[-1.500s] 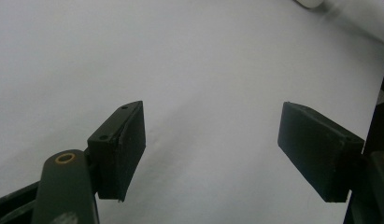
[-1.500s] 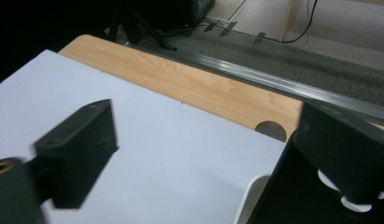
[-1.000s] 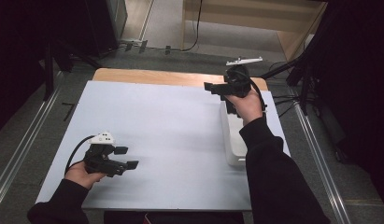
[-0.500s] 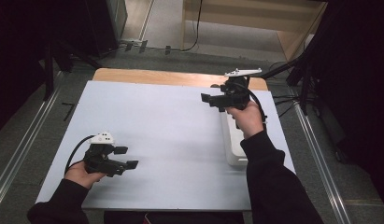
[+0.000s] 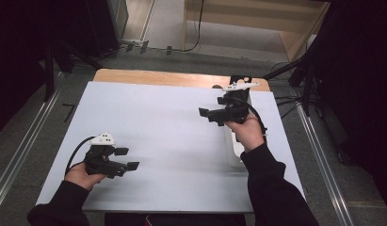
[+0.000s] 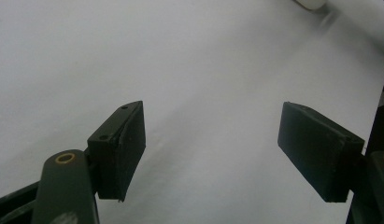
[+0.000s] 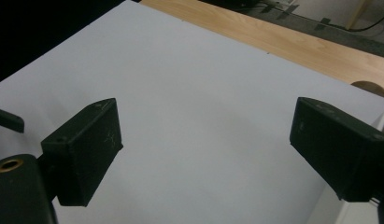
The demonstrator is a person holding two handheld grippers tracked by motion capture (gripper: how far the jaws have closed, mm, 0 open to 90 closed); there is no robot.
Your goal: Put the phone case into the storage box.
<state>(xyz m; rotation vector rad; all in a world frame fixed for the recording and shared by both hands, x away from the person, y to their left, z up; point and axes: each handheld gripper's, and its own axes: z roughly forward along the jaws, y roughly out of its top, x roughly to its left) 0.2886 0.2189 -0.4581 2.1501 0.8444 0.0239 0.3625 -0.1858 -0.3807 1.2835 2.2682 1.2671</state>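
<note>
High view first, and we start at the left: our left claw [image 5: 126,158] sits low over the near left part of the desk [image 5: 163,122], jaws wide apart, nothing between them. Left gripper view confirms it, our left claw [image 6: 210,154] gaping over bare pale sheet, with just a sliver of a white object [image 6: 311,3] at the top edge.

Moving right across the desk, we cross the wide white sheet with nothing on it, a strip of bare wood showing along its far edge.

Now the right side: our right claw [image 5: 211,114] hangs above the far right part of the desk, jaws spread, holding nothing. Right gripper view shows the same, our right claw [image 7: 203,149] open over the white sheet, the wooden strip [image 7: 292,44] beyond.

Just under the right hand lies a long white tray [image 5: 232,150], running front to back near the right edge of the sheet. Hand and sleeve cover much of it, so we cannot tell whether anything lies inside.
</note>
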